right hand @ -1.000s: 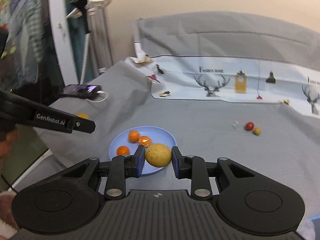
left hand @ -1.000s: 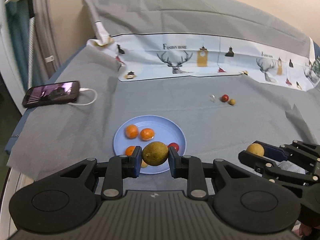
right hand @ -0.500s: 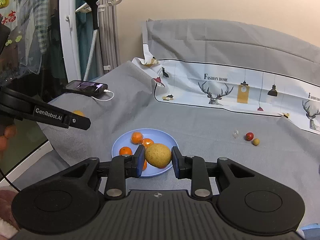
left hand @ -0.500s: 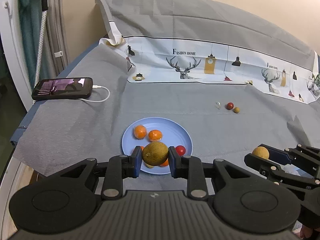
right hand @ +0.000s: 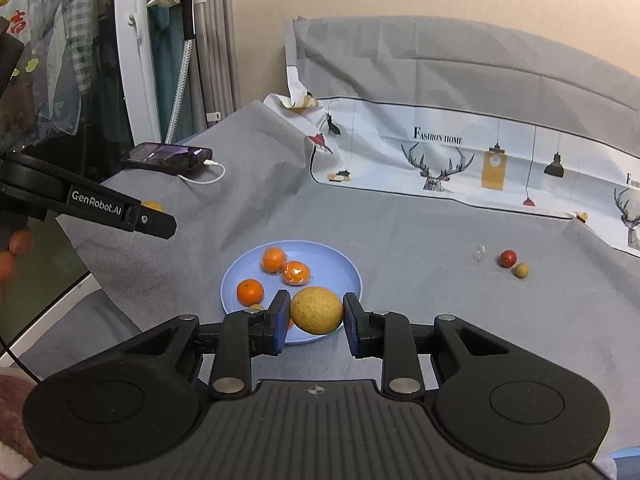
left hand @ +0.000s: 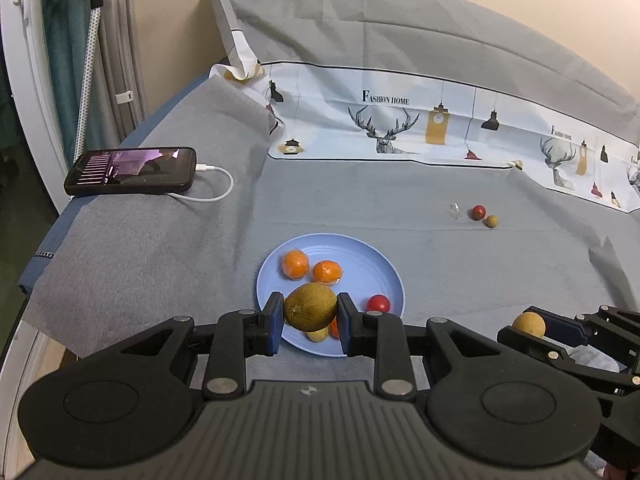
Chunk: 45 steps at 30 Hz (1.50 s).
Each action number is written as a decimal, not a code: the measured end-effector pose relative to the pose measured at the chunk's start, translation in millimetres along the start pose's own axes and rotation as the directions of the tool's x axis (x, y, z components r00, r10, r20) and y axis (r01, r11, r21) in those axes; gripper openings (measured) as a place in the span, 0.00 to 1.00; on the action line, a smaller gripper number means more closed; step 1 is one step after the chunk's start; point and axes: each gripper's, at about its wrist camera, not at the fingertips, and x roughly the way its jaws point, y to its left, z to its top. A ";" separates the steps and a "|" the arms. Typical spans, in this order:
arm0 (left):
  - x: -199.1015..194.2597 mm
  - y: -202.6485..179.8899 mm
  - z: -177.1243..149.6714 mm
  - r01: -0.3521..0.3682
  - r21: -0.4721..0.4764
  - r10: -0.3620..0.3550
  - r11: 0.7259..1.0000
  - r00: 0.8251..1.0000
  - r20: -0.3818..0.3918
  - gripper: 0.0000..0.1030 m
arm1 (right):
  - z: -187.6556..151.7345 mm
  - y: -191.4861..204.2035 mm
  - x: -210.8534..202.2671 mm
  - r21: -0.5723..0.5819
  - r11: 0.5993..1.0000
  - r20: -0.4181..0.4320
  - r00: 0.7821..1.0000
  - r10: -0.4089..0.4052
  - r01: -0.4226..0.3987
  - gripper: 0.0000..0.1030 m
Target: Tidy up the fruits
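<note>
A blue plate (left hand: 372, 252) (right hand: 340, 264) lies on the grey cloth and holds several small oranges (left hand: 296, 264) (right hand: 250, 292) and a red cherry tomato (left hand: 378, 303). My left gripper (left hand: 310, 312) is shut on a greenish-brown oval fruit (left hand: 310, 307), held above the plate's near edge. My right gripper (right hand: 316, 312) is shut on a round yellow fruit (right hand: 316, 310), held above the plate's near right rim; it also shows in the left wrist view (left hand: 529, 325). A small red fruit (left hand: 478, 212) (right hand: 508, 258) and a small brown fruit (left hand: 491, 221) (right hand: 521, 270) lie on the cloth to the far right.
A phone (left hand: 132, 170) on a white charging cable (left hand: 216, 188) lies at the left edge of the bed. A printed white cloth (left hand: 440, 120) runs along the back. A small clear object (left hand: 454, 210) lies by the loose fruits. A steamer pole (right hand: 182, 40) stands at the left.
Both grippers have drawn back and risen slightly with their fruits still held. The plate and the phone now appear lower and more to the right in the left wrist view.
</note>
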 end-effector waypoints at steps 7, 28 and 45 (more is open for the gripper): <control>27.5 4.7 11.1 -0.020 -0.004 0.020 1.000 0.999 -0.025 0.30 | 6.1 -5.2 28.6 0.003 1.000 -0.023 1.000 -0.003 0.003 0.29; 165.7 -2.9 21.8 -0.044 0.082 0.057 0.996 0.986 -0.160 0.30 | 9.4 -18.4 161.5 -0.022 1.000 -0.167 0.986 0.003 -0.007 0.29; 122.6 -4.7 14.8 -0.068 0.173 0.077 0.983 0.996 -0.043 0.99 | 18.8 -9.4 145.6 -0.048 0.999 -0.189 0.982 0.017 -0.026 0.86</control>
